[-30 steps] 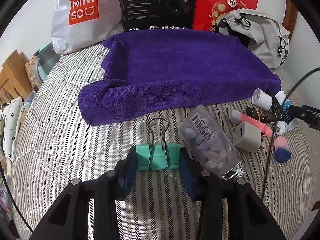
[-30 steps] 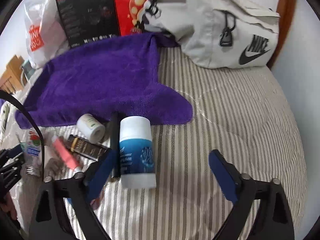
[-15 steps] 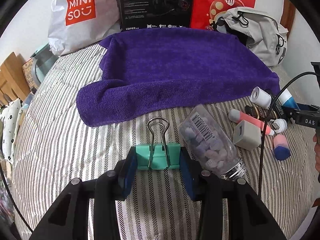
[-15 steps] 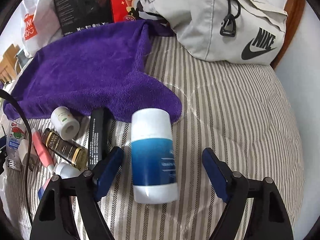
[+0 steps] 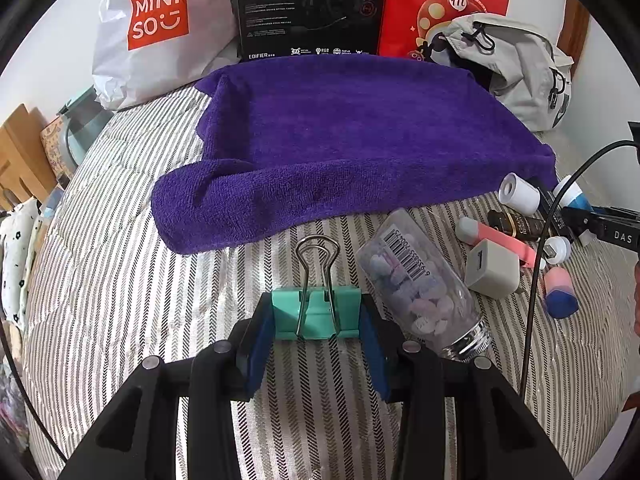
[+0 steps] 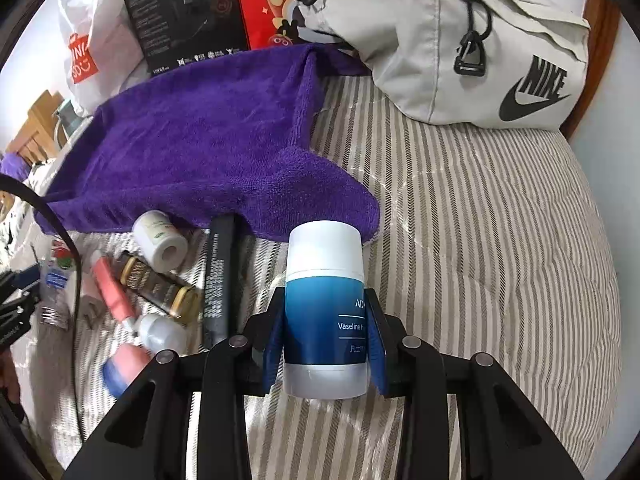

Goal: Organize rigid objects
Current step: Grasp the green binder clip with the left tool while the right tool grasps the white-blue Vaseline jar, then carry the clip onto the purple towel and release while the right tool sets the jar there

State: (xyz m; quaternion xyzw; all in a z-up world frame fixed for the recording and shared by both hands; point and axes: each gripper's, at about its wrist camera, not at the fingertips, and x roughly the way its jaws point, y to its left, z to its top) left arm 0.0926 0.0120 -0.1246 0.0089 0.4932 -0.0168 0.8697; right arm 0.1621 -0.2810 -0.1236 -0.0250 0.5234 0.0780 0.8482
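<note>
Striped bed (image 5: 120, 280) | binder clip (image 5: 316, 314) between left fingers (image 5: 260, 344) | Vaseline bottle (image 6: 325, 312) between right fingers (image 6: 276, 344)

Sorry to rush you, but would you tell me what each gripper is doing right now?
Left gripper: closed on the green binder clip.
Right gripper: closed on the blue and white Vaseline bottle.

A bed (image 5: 120, 280) covered in a striped quilt is seen. A purple towel (image 5: 352, 136) is spread over its middle. Just beside the towel's near edge, a clear bottle of pastel tablets (image 5: 416, 284), a white charger cube (image 5: 494, 268), a pink tube (image 5: 500, 240) and a small white jar (image 5: 520, 194) are laid. Behind the towel, a grey backpack (image 6: 460, 40) is rested.
</note>
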